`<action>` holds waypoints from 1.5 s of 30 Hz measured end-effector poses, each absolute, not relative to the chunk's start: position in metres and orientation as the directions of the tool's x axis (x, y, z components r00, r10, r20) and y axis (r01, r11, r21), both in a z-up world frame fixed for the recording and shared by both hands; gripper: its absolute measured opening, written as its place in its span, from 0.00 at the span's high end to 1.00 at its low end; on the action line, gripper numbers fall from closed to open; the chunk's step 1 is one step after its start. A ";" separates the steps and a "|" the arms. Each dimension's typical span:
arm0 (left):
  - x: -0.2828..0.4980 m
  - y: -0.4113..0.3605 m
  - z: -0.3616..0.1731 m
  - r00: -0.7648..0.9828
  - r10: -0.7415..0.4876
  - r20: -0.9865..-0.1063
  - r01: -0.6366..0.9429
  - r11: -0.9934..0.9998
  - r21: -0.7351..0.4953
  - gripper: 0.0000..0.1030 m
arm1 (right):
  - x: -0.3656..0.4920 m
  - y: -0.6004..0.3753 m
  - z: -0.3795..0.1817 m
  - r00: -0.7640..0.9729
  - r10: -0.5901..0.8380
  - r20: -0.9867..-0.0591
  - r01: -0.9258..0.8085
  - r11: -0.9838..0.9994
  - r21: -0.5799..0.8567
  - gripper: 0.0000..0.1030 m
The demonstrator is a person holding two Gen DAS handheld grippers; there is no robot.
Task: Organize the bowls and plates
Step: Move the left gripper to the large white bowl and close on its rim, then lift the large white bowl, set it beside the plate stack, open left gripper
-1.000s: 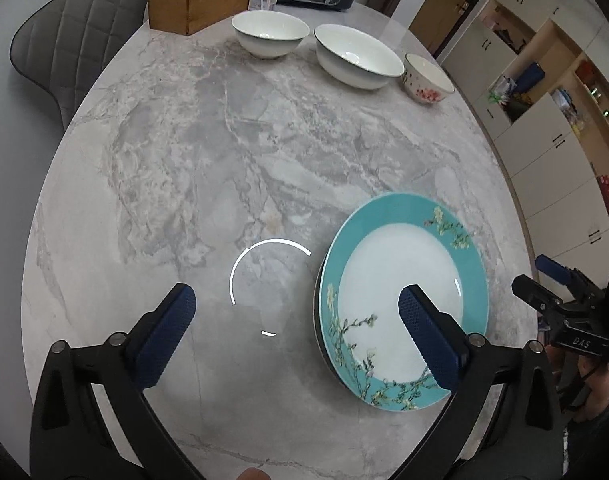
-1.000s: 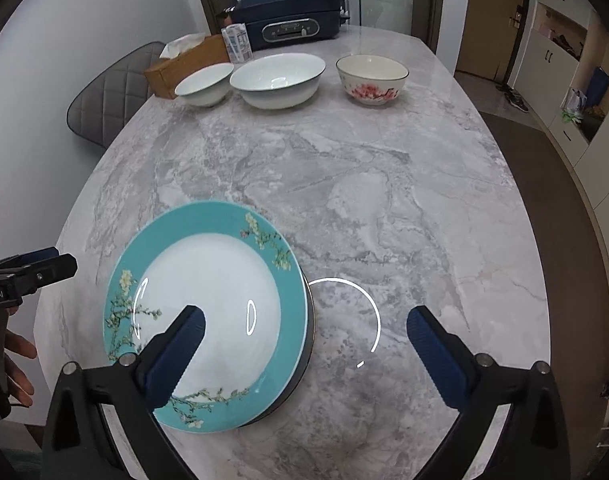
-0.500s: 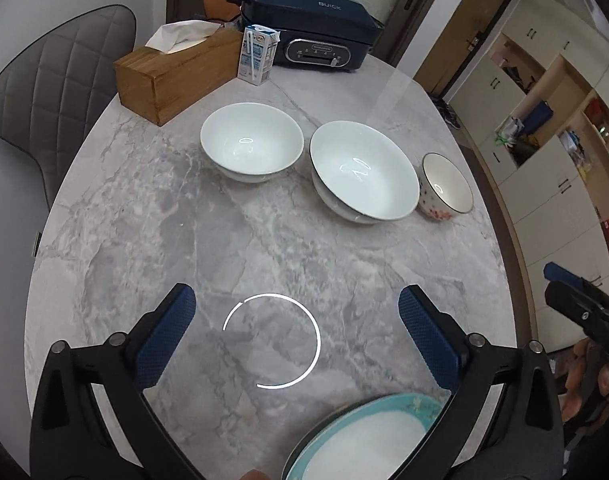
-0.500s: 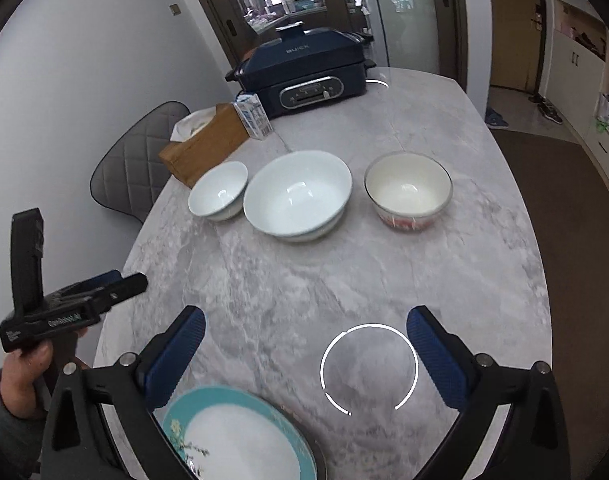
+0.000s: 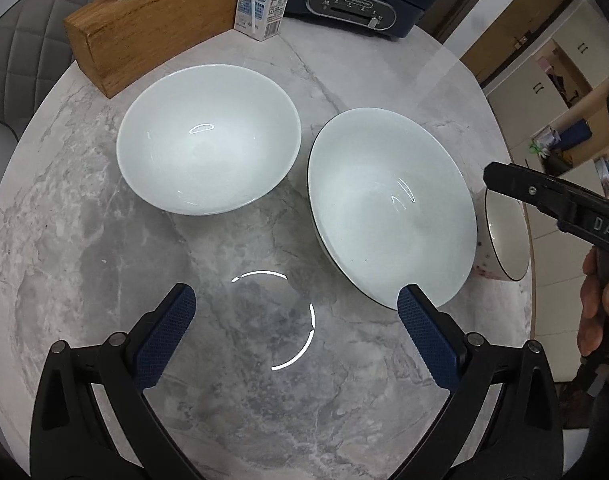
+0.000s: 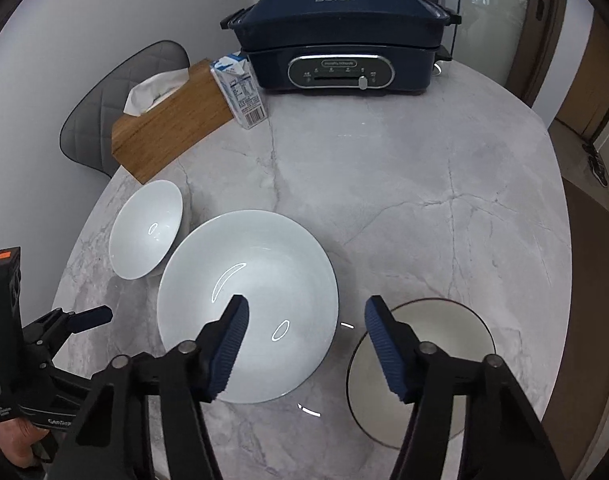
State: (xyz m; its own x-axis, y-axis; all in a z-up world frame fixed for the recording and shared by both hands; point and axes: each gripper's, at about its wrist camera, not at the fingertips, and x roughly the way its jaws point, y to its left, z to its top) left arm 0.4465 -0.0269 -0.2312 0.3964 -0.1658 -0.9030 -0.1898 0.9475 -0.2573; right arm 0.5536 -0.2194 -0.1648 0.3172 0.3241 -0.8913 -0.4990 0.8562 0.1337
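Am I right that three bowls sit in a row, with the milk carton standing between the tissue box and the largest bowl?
Not quite. The milk carton stands between the tissue box and the blue cooker, not the largest bowl; the right wrist view shows it.

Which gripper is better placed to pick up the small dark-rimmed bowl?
Right. The right gripper hangs beside the small dark-rimmed bowl, jaws closing on nothing. The left gripper hovers over bare table, beyond the large white bowl.
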 end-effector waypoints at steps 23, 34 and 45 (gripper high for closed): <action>0.507 -0.061 -0.282 0.325 -0.242 -0.914 -0.225 0.919 -0.323 0.80 | 0.600 -0.196 -0.229 0.153 0.233 -0.960 -0.533 0.838 0.119 0.86; 0.502 -0.044 -0.279 0.318 -0.251 -0.914 -0.253 0.907 -0.337 0.87 | 0.584 -0.199 -0.220 0.163 0.260 -0.952 -0.559 0.819 0.128 0.91; 0.450 -0.061 -0.238 0.335 -0.241 -0.911 -0.139 0.944 -0.300 0.87 | 0.523 -0.213 -0.182 0.223 0.314 -0.923 -0.555 0.819 0.145 0.92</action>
State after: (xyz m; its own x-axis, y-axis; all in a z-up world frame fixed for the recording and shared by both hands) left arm 0.4504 -0.0610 -0.2384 0.3352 -0.2406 -0.9109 -0.1389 0.9437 -0.3003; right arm 0.5231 -0.2129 -0.1822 0.2230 0.3139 -0.9229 -0.5549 0.8193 0.1446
